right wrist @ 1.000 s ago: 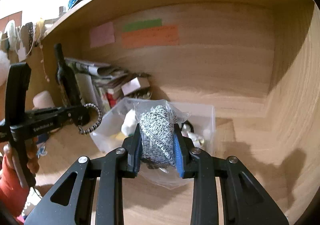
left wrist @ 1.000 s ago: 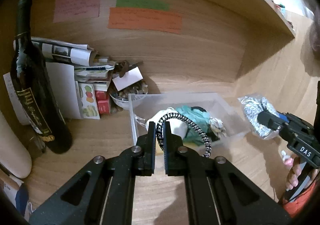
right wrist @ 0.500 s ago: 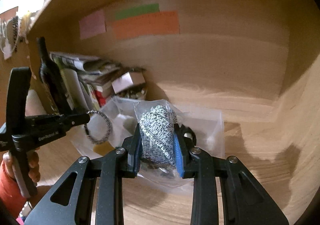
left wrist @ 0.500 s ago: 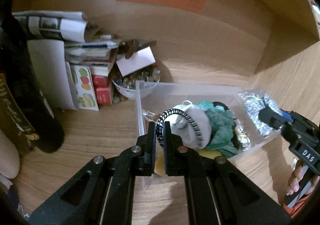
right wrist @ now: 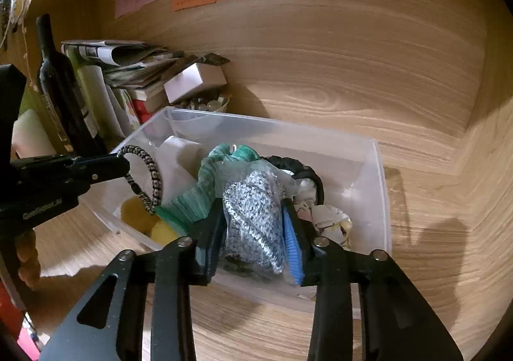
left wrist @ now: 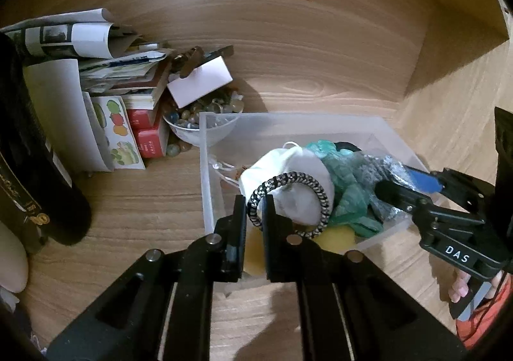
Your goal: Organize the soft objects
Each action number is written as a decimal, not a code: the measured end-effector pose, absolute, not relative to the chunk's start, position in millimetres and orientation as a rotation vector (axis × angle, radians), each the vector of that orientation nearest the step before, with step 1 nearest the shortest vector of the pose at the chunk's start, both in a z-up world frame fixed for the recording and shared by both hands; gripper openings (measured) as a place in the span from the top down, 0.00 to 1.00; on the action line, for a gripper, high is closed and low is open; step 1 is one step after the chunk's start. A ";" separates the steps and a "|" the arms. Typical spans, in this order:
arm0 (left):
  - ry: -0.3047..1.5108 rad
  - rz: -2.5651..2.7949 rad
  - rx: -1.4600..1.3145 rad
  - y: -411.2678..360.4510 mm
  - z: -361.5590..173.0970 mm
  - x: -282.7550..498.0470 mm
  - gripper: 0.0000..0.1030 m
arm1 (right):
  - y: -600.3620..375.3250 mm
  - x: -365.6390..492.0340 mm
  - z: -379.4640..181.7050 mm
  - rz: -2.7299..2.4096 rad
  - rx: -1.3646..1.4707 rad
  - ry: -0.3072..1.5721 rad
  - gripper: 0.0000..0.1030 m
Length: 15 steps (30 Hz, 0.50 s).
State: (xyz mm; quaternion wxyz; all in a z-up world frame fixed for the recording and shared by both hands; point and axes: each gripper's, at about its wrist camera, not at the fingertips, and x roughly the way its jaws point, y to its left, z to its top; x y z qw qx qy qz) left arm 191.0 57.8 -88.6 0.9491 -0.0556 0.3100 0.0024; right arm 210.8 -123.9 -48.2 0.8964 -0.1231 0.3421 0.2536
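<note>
Both grippers have dropped over the clear plastic bin (right wrist: 380, 168): right gripper (right wrist: 253, 229), jaws just widening, loosens the bagged grey knit bundle (right wrist: 253, 210); left gripper (left wrist: 255, 216) pinches the black-and-white braided ring (left wrist: 307, 188), due for release next.

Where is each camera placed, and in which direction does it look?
Left wrist: on the left gripper, looking down along its fingers at the braided ring pinched over the clear bin; a hand shows at right.
Right wrist: on the right gripper, looking down at the bagged grey knit, jaws just opening.
Shared: bin, ring, each other's gripper.
</note>
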 end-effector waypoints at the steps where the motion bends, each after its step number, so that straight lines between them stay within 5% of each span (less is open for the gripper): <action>1: 0.629 0.000 -0.115 58.0 -88.0 189.0 0.89 | -124.2 210.2 -46.6 0.522 -0.256 0.703 0.55; 6: 0.598 -0.014 -0.110 58.8 -79.8 172.9 0.76 | -127.3 201.5 -32.1 0.526 -0.258 0.646 0.46; 15: 0.475 -0.031 -0.082 44.3 -47.3 129.8 0.75 | -140.0 166.5 8.9 0.544 -0.218 0.523 0.46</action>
